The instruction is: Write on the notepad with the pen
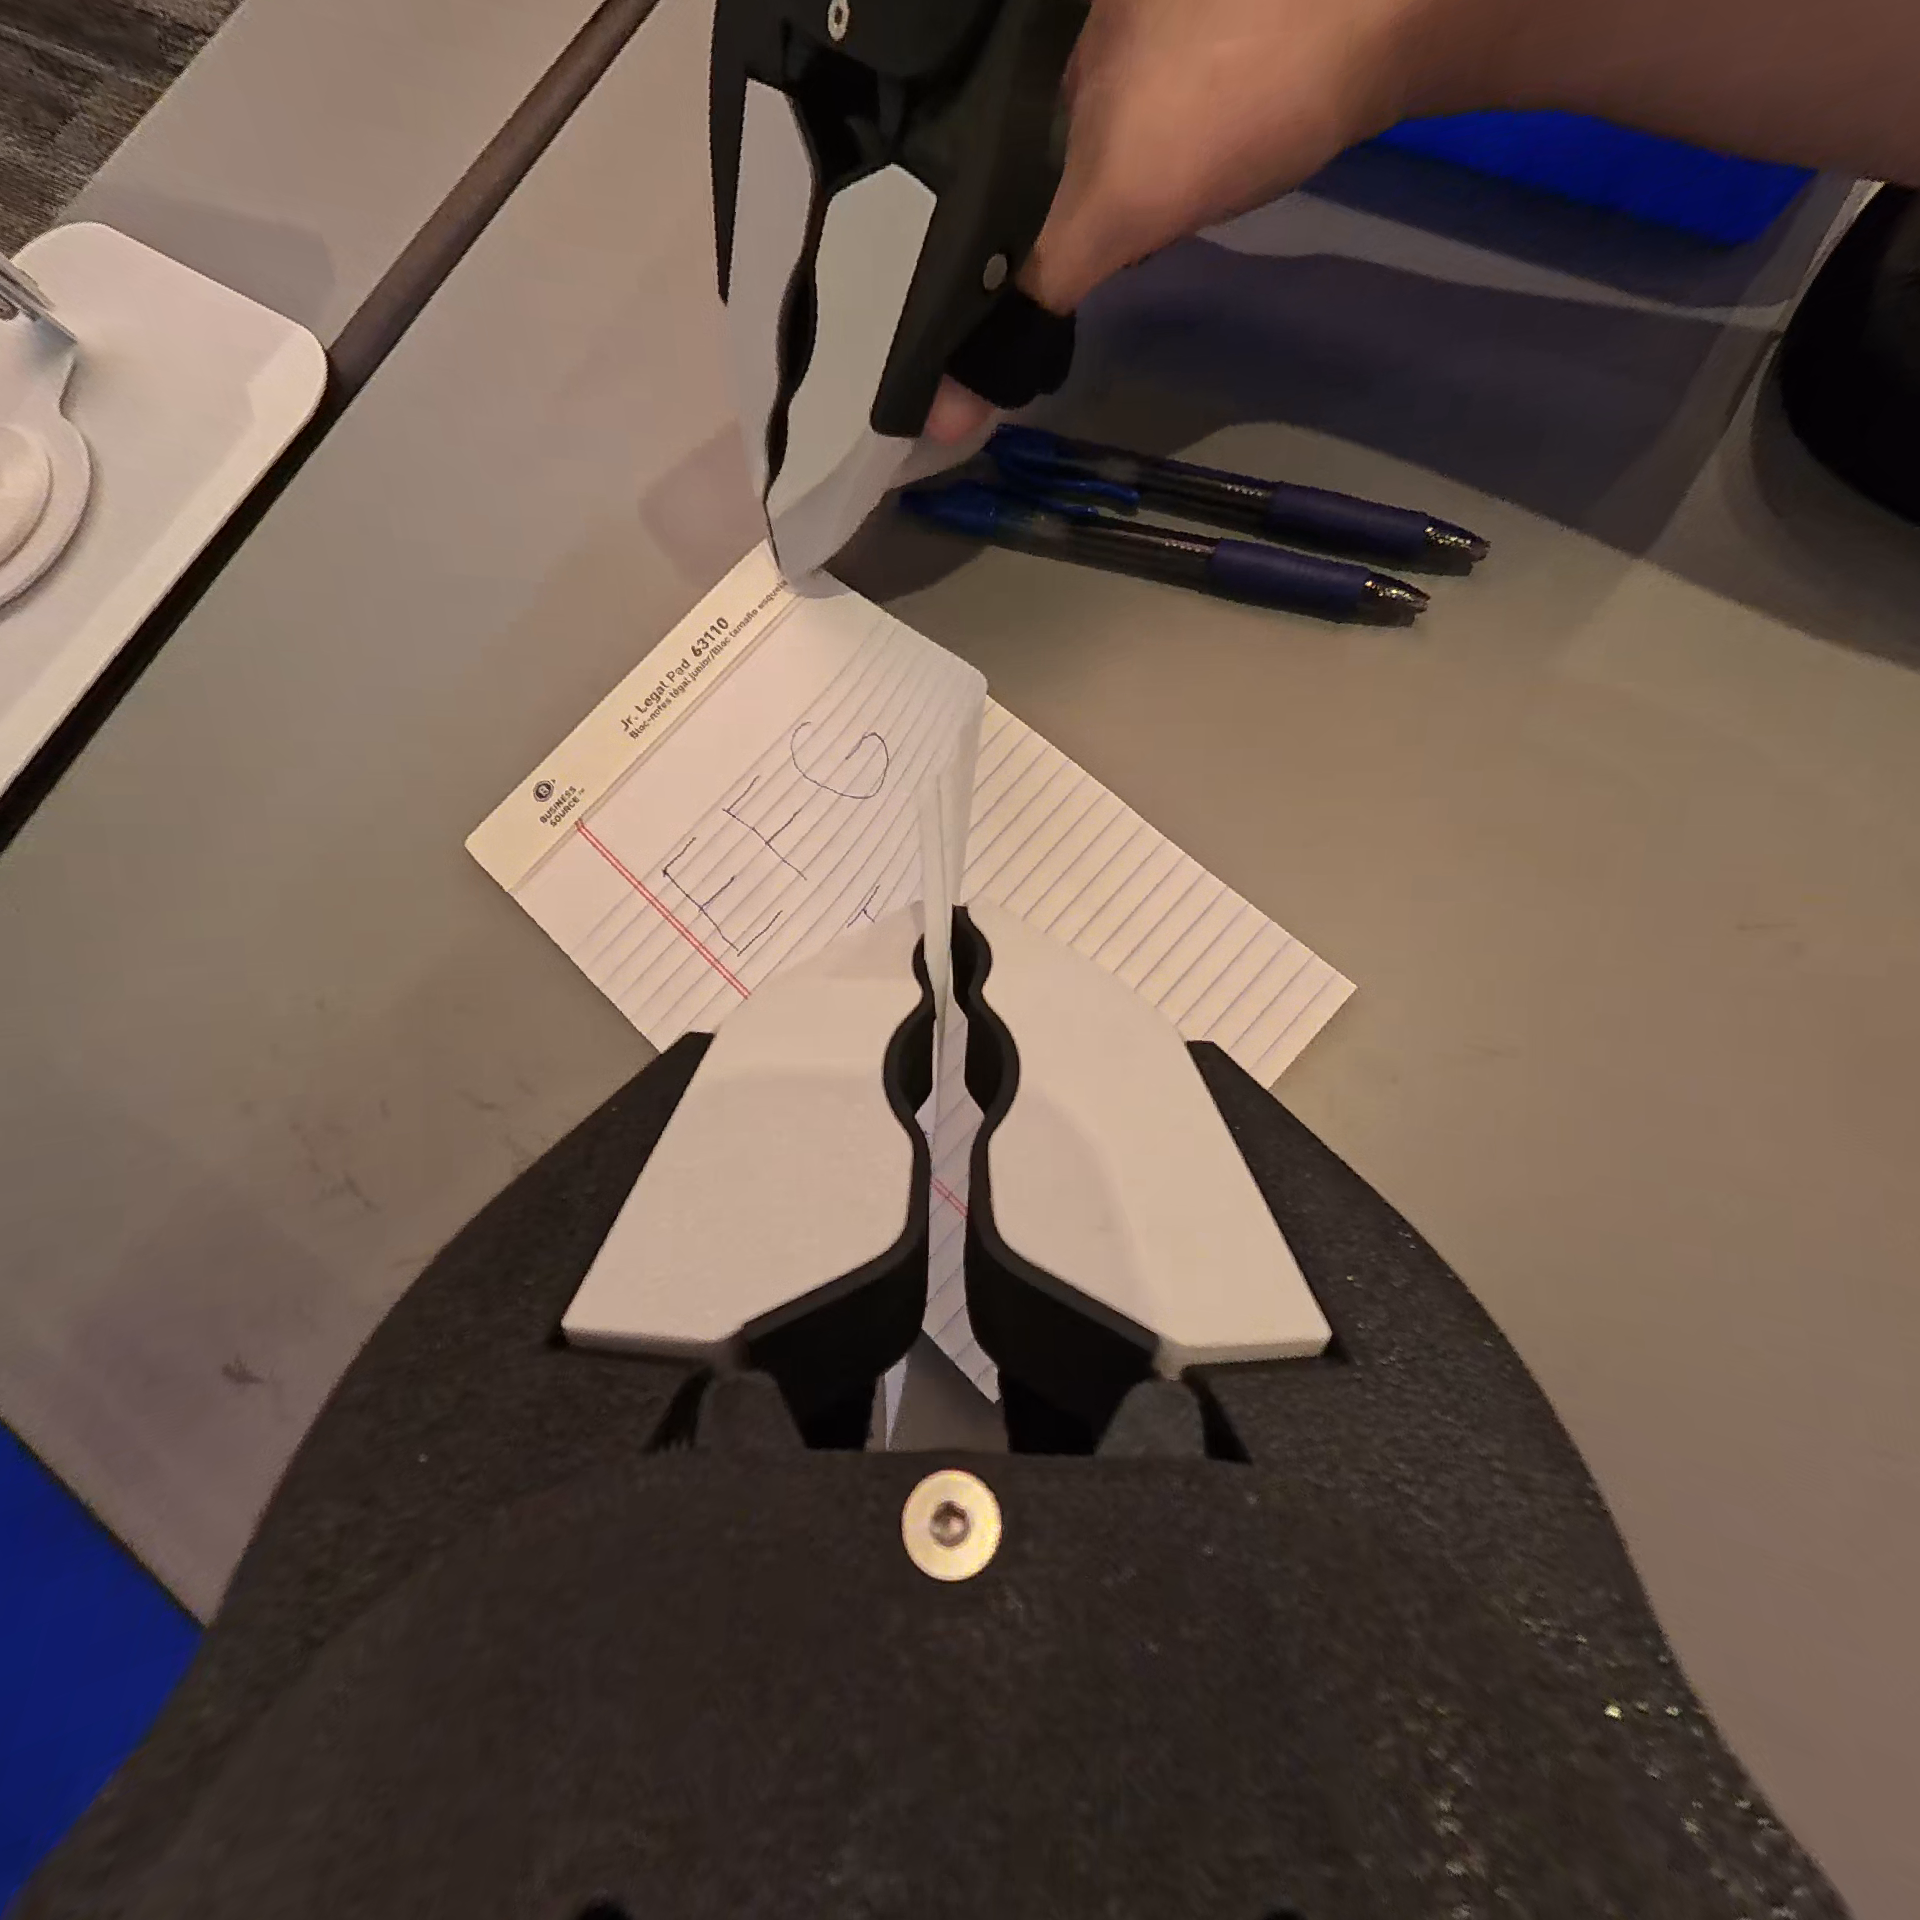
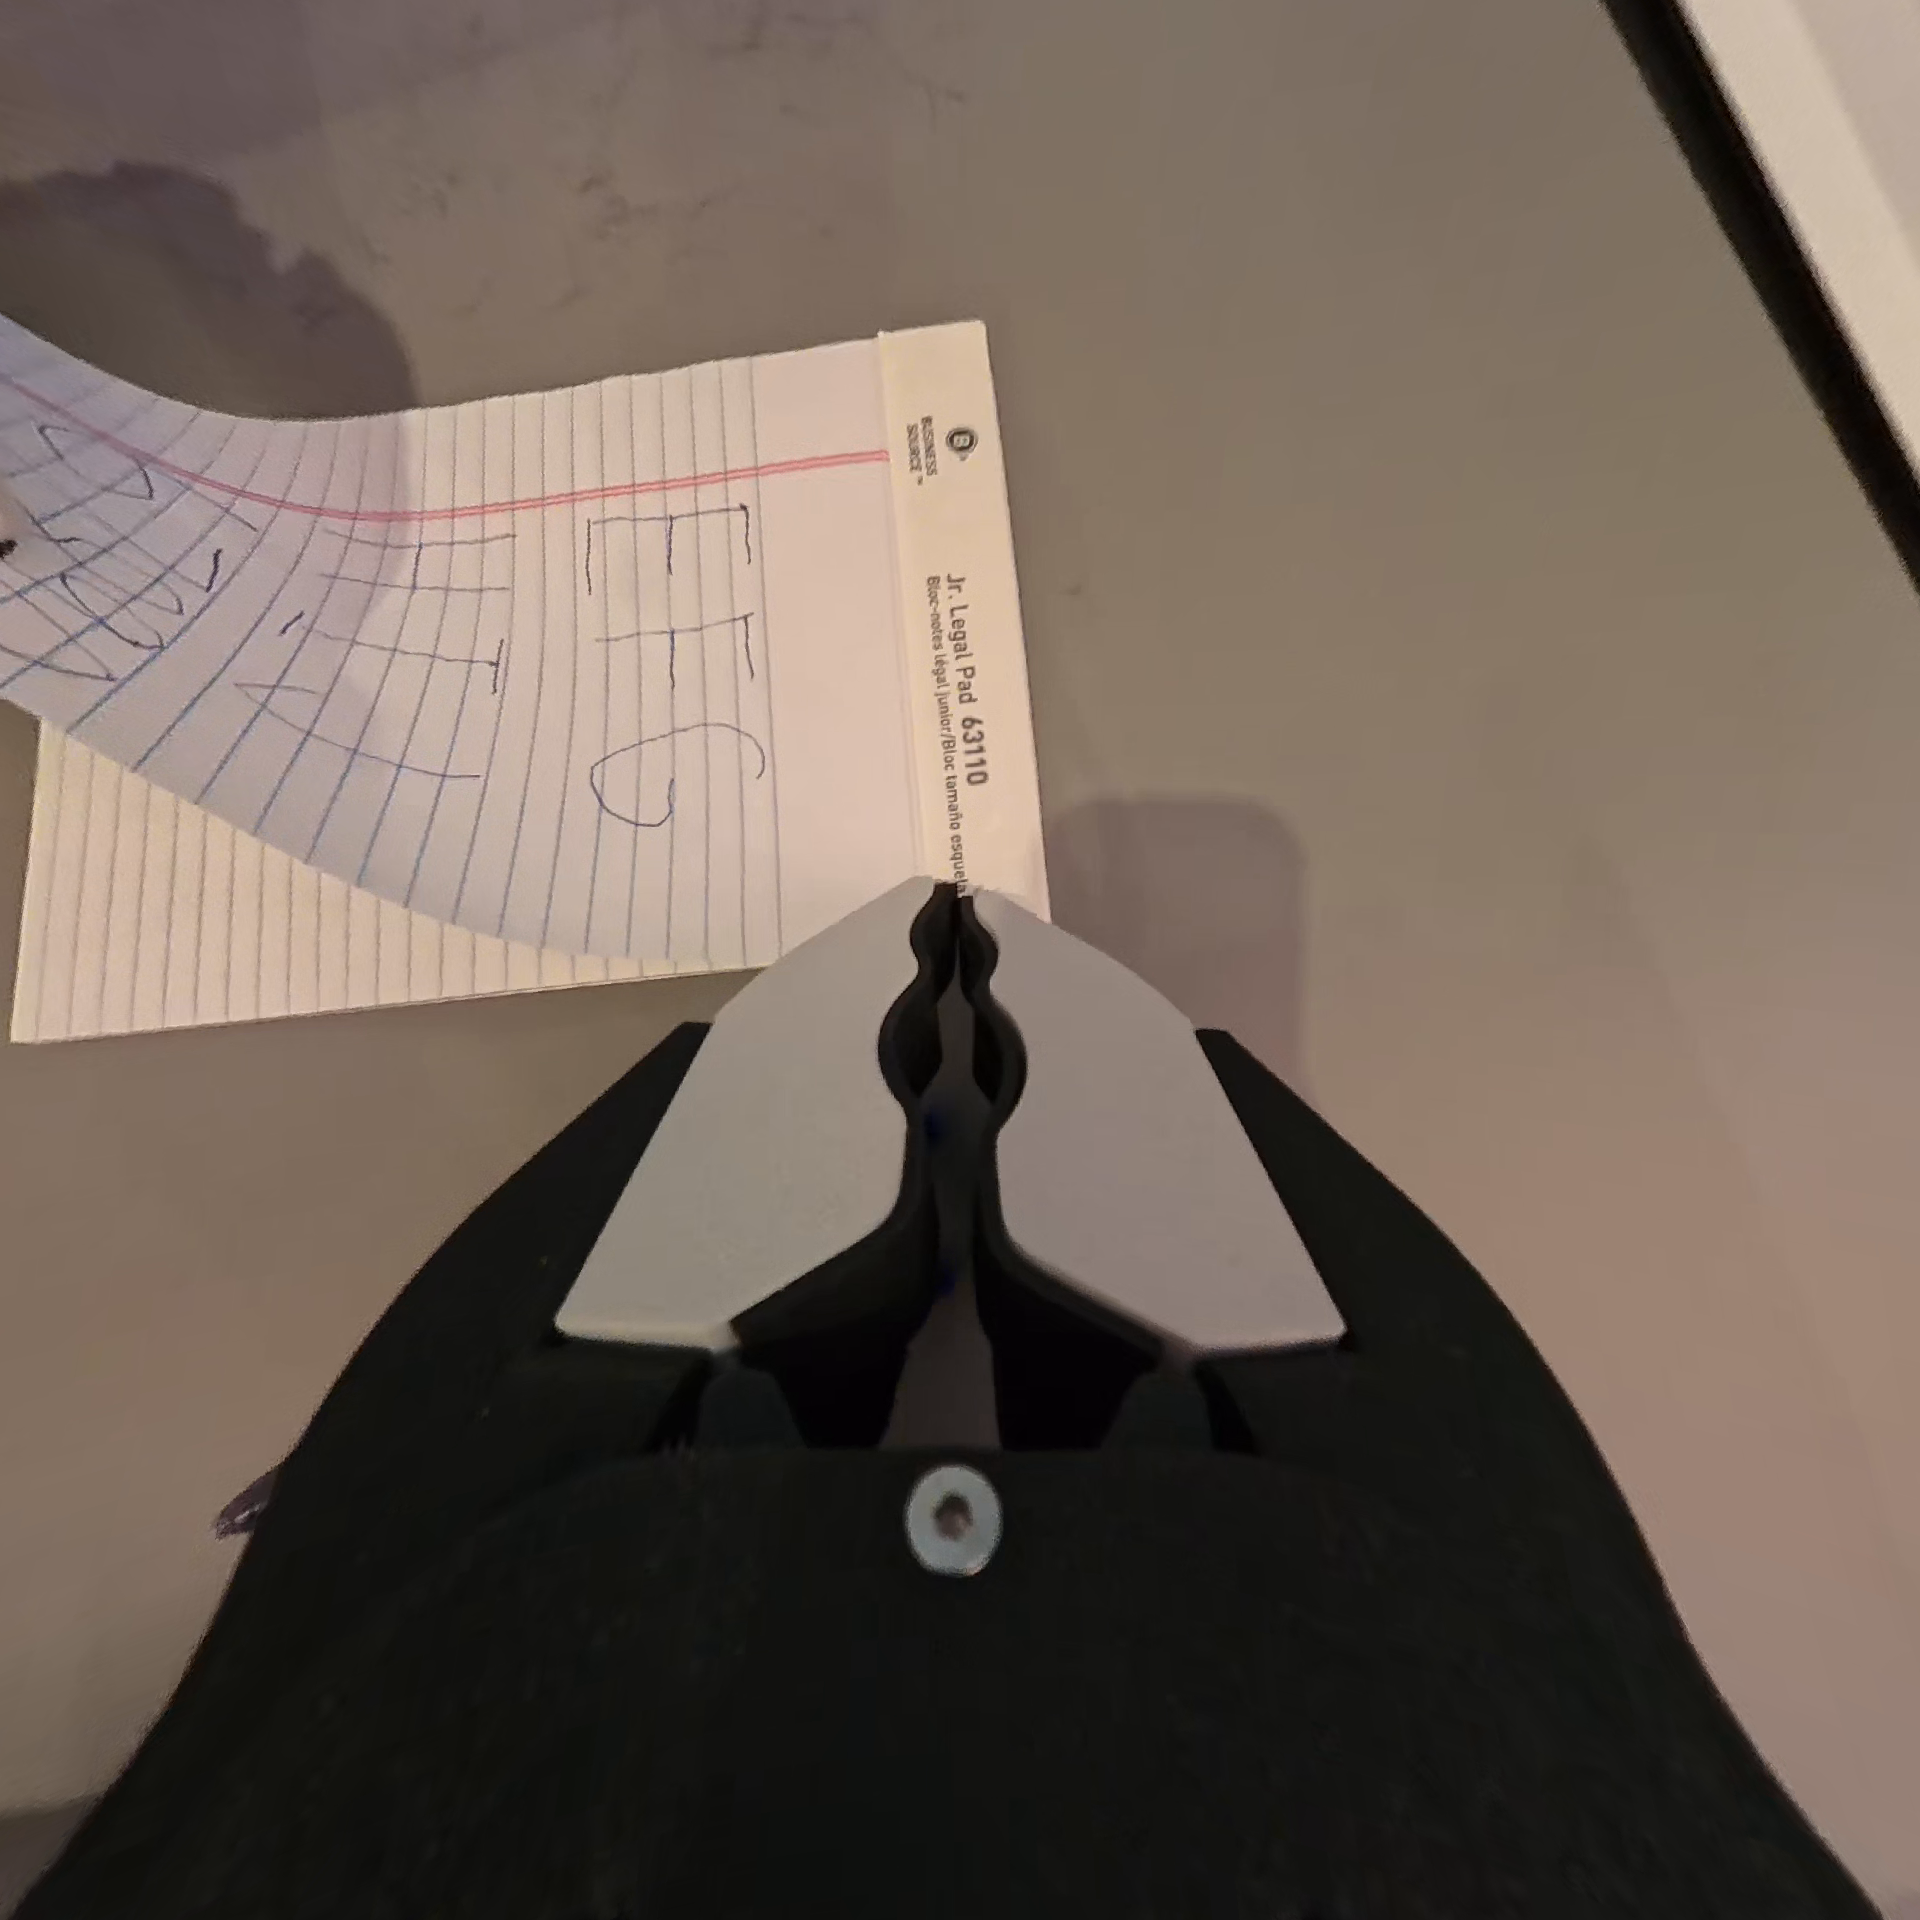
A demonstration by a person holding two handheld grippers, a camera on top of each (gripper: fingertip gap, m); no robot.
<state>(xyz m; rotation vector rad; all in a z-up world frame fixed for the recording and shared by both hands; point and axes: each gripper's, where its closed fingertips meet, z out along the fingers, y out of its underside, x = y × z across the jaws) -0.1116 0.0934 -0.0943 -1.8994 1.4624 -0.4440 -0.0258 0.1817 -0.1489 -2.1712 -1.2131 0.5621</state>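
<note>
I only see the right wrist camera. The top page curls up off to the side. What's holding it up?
Observer: The left claw is shut on the lined white top sheet of the notepad.
Operator: Where are the pens?
Observer: Two blue clip pens lie side by side on the grey table beyond the pad; nothing holds them.
Operator: Is my claw near them?
Observer: Yes. The right claw touches the pad's top corner, beside their clip ends.

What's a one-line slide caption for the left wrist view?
Left gripper lifts the written top sheet off the notepad while the right gripper pins its binding corner; two blue pens lie beyond.
</note>
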